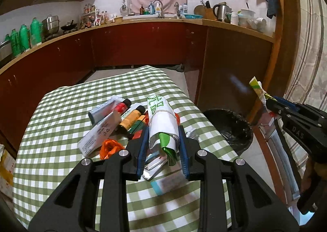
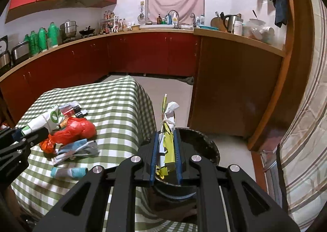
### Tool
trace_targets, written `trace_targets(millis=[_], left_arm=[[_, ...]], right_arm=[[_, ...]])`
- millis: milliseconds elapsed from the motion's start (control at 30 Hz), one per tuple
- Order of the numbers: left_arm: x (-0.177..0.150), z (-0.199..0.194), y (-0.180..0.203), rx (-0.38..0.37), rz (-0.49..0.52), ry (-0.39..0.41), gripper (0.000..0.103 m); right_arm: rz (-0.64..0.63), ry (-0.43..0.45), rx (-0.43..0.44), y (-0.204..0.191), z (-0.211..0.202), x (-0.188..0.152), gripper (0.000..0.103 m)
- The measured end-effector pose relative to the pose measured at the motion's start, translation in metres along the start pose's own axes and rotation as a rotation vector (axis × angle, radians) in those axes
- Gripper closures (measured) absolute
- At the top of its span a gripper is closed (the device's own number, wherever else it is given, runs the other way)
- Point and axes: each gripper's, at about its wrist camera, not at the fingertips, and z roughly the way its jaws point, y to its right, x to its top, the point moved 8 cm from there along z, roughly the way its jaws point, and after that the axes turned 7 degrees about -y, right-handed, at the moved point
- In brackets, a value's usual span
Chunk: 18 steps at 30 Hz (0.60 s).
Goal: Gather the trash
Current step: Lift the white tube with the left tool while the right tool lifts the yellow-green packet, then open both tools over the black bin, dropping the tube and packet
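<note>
The right claw [image 2: 166, 150] is pinching a light, crumpled yellow wrapper [image 2: 168, 146] above the bin [image 2: 206, 146]; the left claw [image 1: 163, 146] is squeezing a soft white-green packet [image 1: 161, 123] mid-body over the worktop [image 1: 61, 129].

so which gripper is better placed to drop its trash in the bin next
Right. The right gripper, shut on the yellow wrapper, sits right by the black bin. The left gripper holds the white-green packet over the checked table.

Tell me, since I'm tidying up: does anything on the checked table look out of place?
Yes. Crumpled wrappers, tubes and a red plastic bag lie heaped on the checked tablecloth instead of in the black bin beside it. Each claw is shut on one wrapper.
</note>
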Motion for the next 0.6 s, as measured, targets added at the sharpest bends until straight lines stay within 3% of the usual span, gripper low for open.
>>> trace_targets(millis=[600], left_arm=[[0.035, 0.064, 0.087, -0.054, 0.097, -0.020, 0.076]], right_arm=[[0.054, 0.004, 0.010, 0.049, 0.044, 0.006, 0.087]])
